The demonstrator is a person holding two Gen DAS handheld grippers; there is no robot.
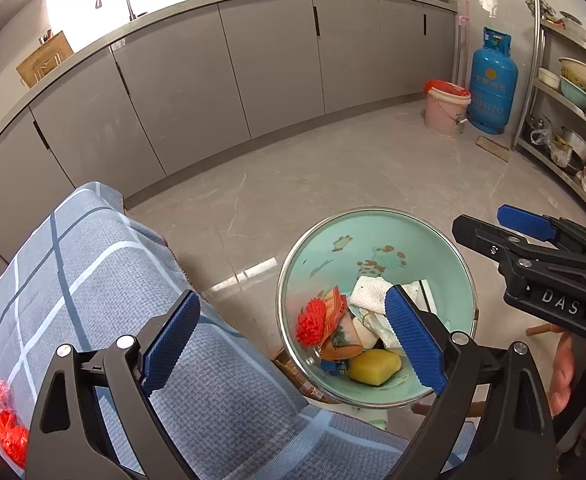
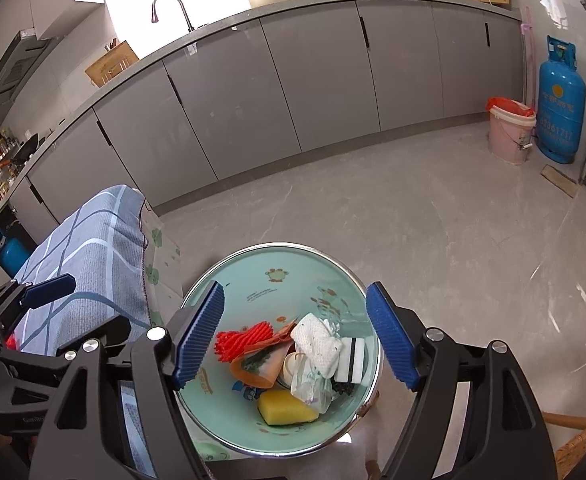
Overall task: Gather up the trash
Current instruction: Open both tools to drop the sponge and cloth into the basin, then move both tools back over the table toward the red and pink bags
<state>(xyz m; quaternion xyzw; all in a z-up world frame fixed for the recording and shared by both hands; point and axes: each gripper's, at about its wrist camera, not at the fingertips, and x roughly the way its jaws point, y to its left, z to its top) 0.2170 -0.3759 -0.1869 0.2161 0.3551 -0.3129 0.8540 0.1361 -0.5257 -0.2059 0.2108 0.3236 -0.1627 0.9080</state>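
Both your tools hang over the green basin [image 2: 325,272], and that's where the trash sits: a red net [image 2: 239,340], an orange wrapper [image 2: 261,364], a white cloth [image 2: 317,344], a crumpled bag [image 2: 311,384], a black-and-white sponge [image 2: 351,360] and a yellow sponge [image 2: 287,406], all piled against the near side of the bowl. Your right tool [image 2: 295,340] stands spread above the heap, nothing between its blue pads. Your left tool [image 1: 291,346] gapes wide too, gripping nothing, one pad over the checked cloth [image 1: 93,264], the other over the basin. More red netting [image 1: 1,420] lies on that cloth, at the left edge
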